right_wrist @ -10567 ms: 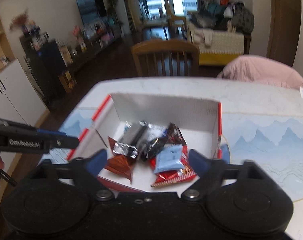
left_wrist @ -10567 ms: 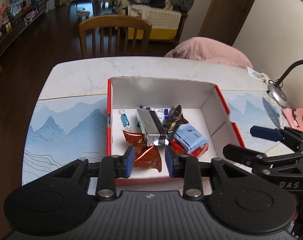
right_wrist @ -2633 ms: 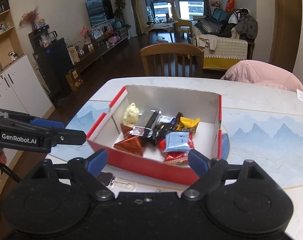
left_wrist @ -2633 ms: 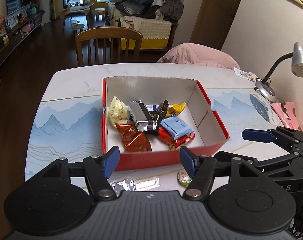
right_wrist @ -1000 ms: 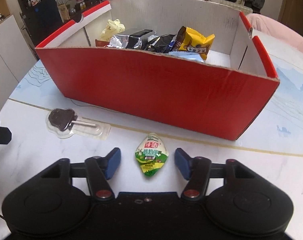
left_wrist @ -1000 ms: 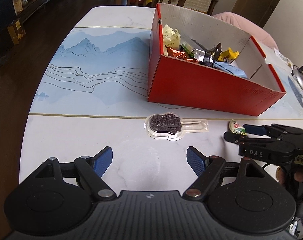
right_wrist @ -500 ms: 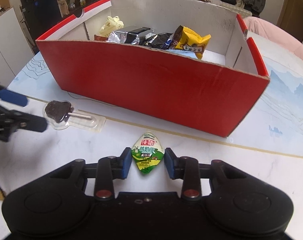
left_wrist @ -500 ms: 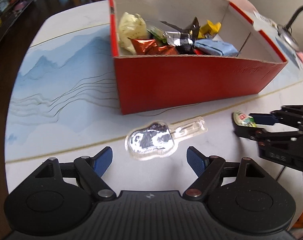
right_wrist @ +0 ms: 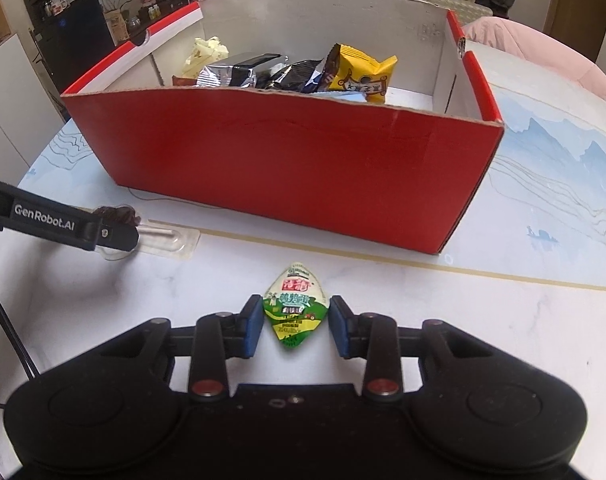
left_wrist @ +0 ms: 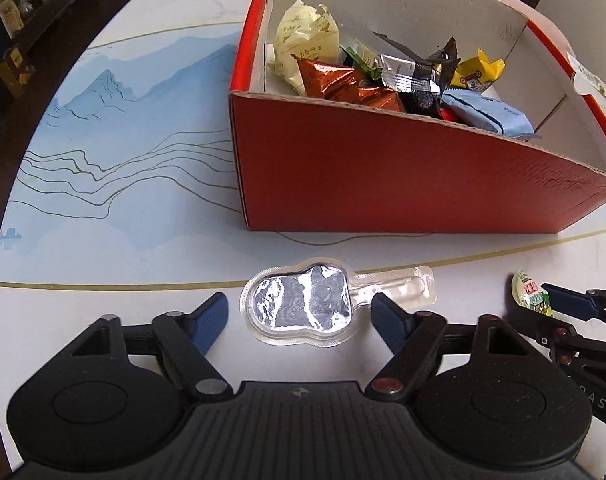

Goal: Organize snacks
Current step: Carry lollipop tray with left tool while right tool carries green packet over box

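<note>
- The red cardboard box (right_wrist: pixel 287 168) sits on the white table (left_wrist: pixel 115 248), which has a blue mountain print, and the box holds a heap of wrapped snacks.
- In that heap I can pick out a pale yellow packet (left_wrist: pixel 303 40), a copper-foil packet (left_wrist: pixel 335 80), a silver-and-black bar (left_wrist: pixel 415 70), a yellow pouch (right_wrist: pixel 361 74) and a light blue packet (left_wrist: pixel 487 114).
- 2 snacks lie on the bare table just in front of the box's near wall, apart from each other.
- The first is a clear blister pack (left_wrist: pixel 303 306) with a dark chocolate shape and a stick inside; glare hides most of the chocolate from the left camera.
- The left gripper (left_wrist: pixel 299 318) is angled down over it, jaws wide on either side of the blister; they have just been narrowing, and the blue pads do not yet press on the plastic.
- From the right camera, one left finger (right_wrist: pixel 111 236) covers part of that pack.
- The second is a small green-and-white triangular packet (right_wrist: pixel 296 308).
- The right gripper (right_wrist: pixel 296 326) is narrow, its 2 pads right at the packet's sides; the packet lies on the tabletop.
- A pink cushioned seat (right_wrist: pixel 543 52) shows beyond the table.
</note>
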### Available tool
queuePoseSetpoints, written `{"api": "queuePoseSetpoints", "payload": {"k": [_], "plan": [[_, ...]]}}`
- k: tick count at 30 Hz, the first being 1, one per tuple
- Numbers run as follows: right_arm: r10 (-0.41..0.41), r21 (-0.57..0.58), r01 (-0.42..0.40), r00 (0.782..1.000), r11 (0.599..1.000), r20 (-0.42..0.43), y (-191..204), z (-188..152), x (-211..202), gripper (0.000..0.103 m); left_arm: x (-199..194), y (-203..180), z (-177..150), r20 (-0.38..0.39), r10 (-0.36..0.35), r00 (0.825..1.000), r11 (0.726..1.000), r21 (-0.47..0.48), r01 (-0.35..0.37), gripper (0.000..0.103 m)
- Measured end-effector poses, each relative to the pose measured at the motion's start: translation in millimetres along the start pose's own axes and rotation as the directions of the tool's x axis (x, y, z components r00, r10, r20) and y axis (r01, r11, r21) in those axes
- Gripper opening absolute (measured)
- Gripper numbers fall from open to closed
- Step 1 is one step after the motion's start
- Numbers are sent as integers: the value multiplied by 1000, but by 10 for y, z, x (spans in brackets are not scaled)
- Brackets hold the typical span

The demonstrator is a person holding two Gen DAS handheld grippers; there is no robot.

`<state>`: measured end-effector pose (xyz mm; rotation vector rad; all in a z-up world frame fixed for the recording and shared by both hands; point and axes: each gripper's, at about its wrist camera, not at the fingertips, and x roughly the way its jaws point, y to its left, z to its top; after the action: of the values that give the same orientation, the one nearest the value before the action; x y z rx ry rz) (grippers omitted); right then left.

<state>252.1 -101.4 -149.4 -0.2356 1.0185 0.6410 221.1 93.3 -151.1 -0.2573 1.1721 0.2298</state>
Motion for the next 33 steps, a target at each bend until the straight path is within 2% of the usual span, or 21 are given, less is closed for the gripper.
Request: {"api": "queuePoseSetpoints", "payload": {"k": [1,3,5,19,25,33], "plan": [[-1,0,1,1000,1000,1,2,-6,-4,35,-5,-5,-7,4,4,1000,1000,0,-4,73],[-2,-2,2,1000,1000,1,11,-8,-4,35,-23,-9,-18,14,10,1000,1000,-12,-10,62],[-2,-2,2,1000,1000,2,14,-15,-10,35,-38,-28,-39,24,21,999,1000,-4,-21,57],[-16,7,16,999,1000,32,17,-105,-189,35,-250,45,-191,43,3,999,999,-43,-1,57],[-3,2,3,999,1000,48,76,-135,-401,35,-529,60,-293,72,-16,997,999,-45,19,57],[18,-4,-18,990,1000,141,227,-72,-842,35,-985,109,-342,140,-59,988,996,-61,68,57]]}}
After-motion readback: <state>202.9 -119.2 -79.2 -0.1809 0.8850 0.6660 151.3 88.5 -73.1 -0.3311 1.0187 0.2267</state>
